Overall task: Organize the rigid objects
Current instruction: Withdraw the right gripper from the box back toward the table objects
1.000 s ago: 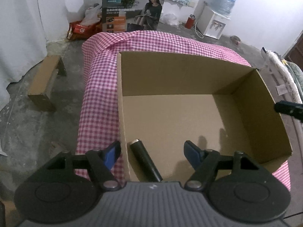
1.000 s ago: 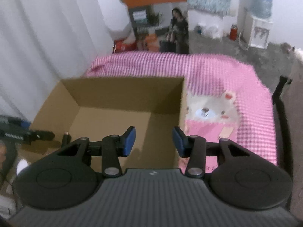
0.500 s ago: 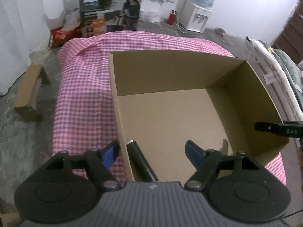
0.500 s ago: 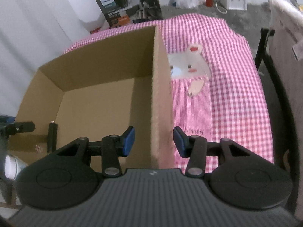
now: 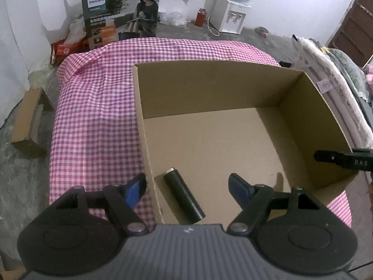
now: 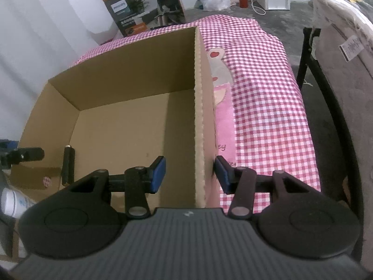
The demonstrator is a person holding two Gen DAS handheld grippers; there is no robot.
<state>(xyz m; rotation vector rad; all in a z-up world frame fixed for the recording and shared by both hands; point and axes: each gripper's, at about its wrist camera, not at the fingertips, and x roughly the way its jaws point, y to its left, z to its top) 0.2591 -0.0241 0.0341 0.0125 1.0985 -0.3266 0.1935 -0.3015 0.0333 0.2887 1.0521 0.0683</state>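
An open cardboard box (image 5: 209,81) stands on a table with a pink checked cloth (image 5: 93,116). A black cylinder (image 5: 184,196) lies on the box floor by the left wall; it also shows in the right wrist view (image 6: 68,165). My left gripper (image 5: 186,186) is open and empty, its jaws on either side of the box's left wall near the cylinder. My right gripper (image 6: 190,173) is open, its jaws on either side of the box's right wall (image 6: 199,116) without closing on it. The right gripper's finger shows in the left wrist view (image 5: 342,159).
A Philips carton (image 5: 116,18), a water dispenser (image 5: 230,16) and a red flask (image 5: 200,17) stand on the floor behind. A small cardboard box (image 5: 28,121) lies at left. A dark chair with fabric (image 6: 338,93) is at right. A white bottle (image 6: 14,200) sits at lower left.
My right gripper has moved forward along the box's right wall, which now sits between its jaws. My left gripper has shifted slightly, showing more of the cylinder.
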